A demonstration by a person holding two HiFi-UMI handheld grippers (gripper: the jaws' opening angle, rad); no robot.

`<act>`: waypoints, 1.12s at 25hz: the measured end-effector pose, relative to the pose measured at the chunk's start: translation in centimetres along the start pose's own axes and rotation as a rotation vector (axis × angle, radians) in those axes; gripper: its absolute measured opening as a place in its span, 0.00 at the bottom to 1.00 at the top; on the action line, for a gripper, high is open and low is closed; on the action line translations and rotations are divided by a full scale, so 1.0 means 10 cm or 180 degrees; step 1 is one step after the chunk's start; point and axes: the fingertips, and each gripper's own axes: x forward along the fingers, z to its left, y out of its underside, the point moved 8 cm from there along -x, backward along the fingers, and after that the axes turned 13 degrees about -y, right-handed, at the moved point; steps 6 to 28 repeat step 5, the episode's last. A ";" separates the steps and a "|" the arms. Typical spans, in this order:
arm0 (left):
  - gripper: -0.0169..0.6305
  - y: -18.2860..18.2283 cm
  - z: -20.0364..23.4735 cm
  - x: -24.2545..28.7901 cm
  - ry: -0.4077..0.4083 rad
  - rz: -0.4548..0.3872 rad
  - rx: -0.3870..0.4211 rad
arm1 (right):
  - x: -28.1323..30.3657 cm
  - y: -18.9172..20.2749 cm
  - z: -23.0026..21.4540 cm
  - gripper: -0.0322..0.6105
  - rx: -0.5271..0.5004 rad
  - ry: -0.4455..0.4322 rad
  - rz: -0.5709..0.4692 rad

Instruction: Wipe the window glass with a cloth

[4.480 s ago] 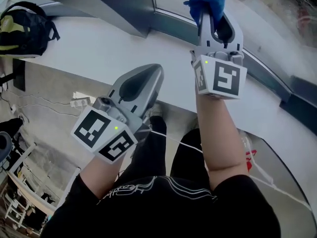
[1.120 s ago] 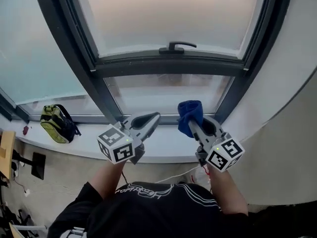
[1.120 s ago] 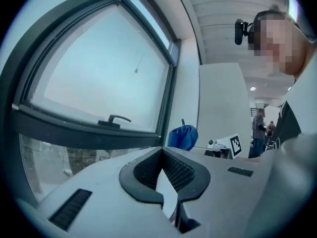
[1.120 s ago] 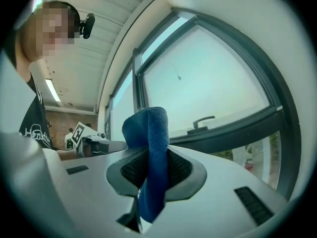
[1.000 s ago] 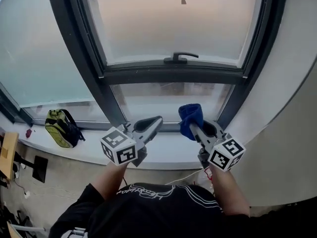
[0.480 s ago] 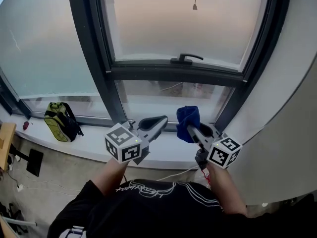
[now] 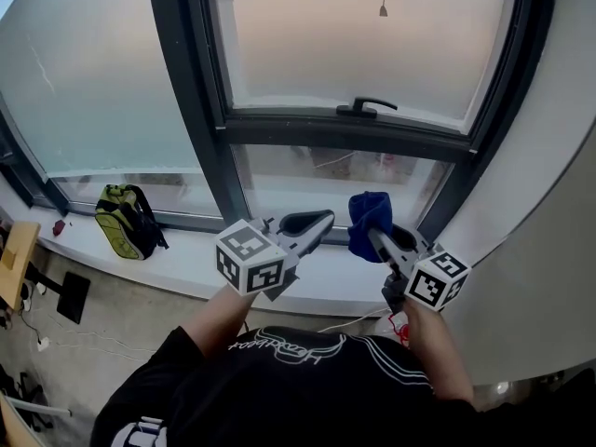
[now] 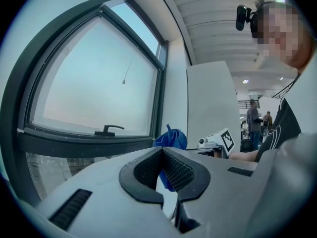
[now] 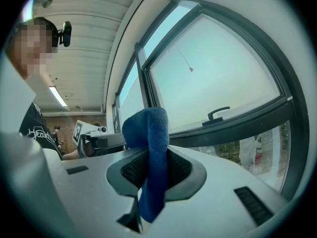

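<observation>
- Over the right end of the white window sill (image 7: 186, 259), a blue cloth (image 7: 370, 214) is pinched between the closed jaws of the right gripper (image 7: 374, 234). In the right gripper view a bunched head stands out past the tips and a tail hangs down behind the pads.
- The left gripper (image 7: 323, 219) is held just beside it, with its jaws brought together on nothing. The blue glimpsed through its pad gap in the left gripper view is the cloth in the other gripper, beyond.
- No glass is touched by the cloth. The lower pane (image 7: 307, 180) lies nearest ahead, and the upper pane (image 7: 372, 45) with its black handle (image 7: 366, 107) is above it.
- The step in hand is judged to be the approach to the glass; wiping is not yet begun.
- For a good wipe, the bunched head should be presented squarely, so that cloth and not jaw tips meets the pane.
- Light, even pressure and overlapped strokes are advised, with the dark frame bars and the handle avoided.
- The cloth could be dragged out of so narrow a pinch, so a firm grip is called for.
- A green backpack (image 7: 130, 231) is seen toward the sill's left end, well apart.
</observation>
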 end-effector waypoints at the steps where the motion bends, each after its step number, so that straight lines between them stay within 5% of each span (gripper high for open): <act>1: 0.04 0.00 0.00 -0.01 -0.0011 0.0008 -0.0008 | 0.00 -0.01 0.00 0.15 0.0002 0.0000 -0.0005; 28: 0.04 0.00 0.01 -0.01 -0.0066 0.0020 -0.0075 | 0.00 -0.02 -0.02 0.15 0.0024 -0.0015 -0.0020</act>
